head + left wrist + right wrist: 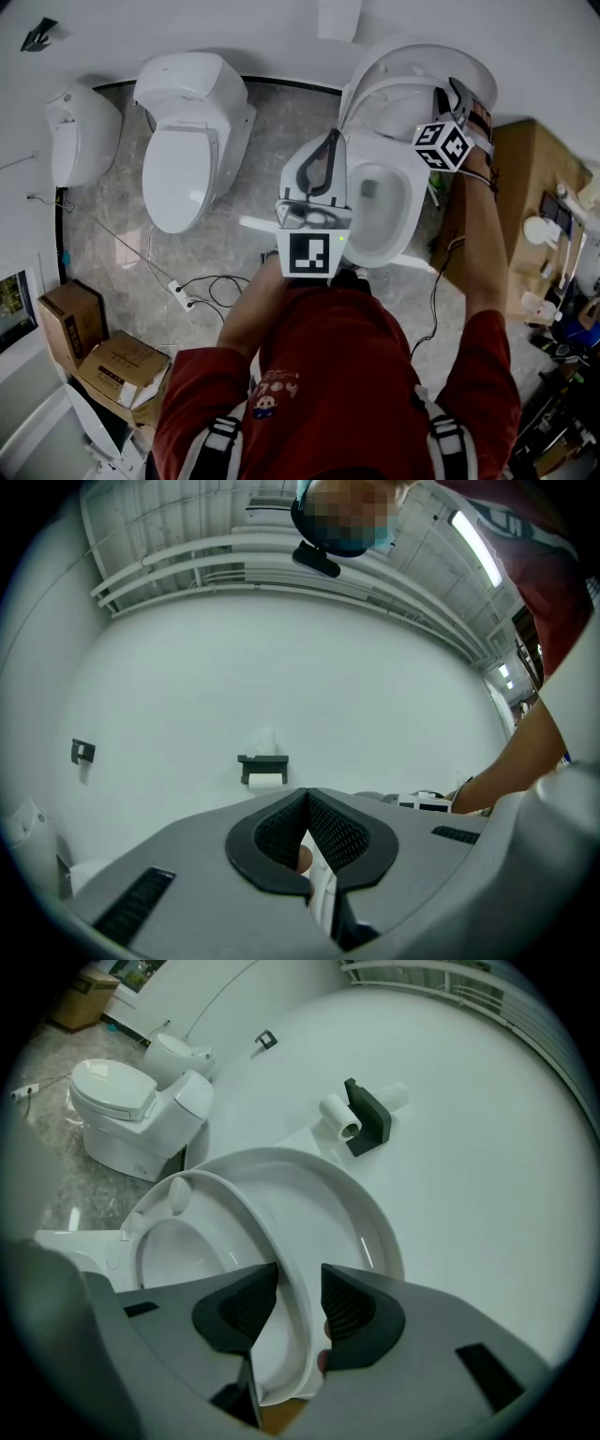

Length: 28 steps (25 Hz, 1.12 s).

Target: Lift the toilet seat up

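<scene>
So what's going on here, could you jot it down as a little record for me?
Right tongs: closed on the toilet seat rim
Seat position: raised off the bowl, close to the upright lid
Left tongs: shut, holding nothing
Neighbouring toilet: lid down
Also seen: paper roll holder

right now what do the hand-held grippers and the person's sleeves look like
The left hand-held gripper and right hand-held gripper are grey with black ribbed pads and a cube of black-and-white square markers each. The person wears a red short-sleeved top.
</scene>
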### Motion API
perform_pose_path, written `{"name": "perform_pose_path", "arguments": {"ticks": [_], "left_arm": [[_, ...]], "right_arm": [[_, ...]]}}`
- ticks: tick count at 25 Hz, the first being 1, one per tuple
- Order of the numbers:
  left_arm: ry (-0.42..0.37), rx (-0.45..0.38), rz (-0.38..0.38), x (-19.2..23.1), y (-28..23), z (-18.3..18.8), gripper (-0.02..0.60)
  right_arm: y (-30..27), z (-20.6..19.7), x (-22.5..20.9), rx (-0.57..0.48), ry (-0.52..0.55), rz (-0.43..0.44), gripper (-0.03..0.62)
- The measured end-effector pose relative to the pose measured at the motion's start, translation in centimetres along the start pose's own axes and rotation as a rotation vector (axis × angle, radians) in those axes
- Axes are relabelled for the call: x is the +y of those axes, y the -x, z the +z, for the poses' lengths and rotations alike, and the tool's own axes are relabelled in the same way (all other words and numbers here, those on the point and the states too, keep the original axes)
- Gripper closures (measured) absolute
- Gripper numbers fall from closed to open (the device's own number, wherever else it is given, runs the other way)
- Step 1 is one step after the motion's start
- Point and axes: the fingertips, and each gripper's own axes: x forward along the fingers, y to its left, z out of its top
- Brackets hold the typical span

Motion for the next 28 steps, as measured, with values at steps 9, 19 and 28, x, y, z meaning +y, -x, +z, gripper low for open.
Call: {"name": "perform_pose_path", "arguments": {"ticks": [9, 19, 28], "left_arm": [[0.015, -0.029, 0.019, -0.2, 1.1, 0.9, 0.572], [0.044, -0.059, 0.037, -0.5, 2.7, 1.8, 0.572], [0.023, -0.064, 0.018, -2.3, 4.2, 2.5, 0.572]], "right_arm": [[0.6, -0.2, 0.0, 0.005, -0.037, -0.012, 0.45], [2.9, -0.5, 1.8, 0.007, -0.122, -0.014, 0.445], [7.5, -3.3, 5.6, 0.047, -0.279, 0.027, 0.445]]}}
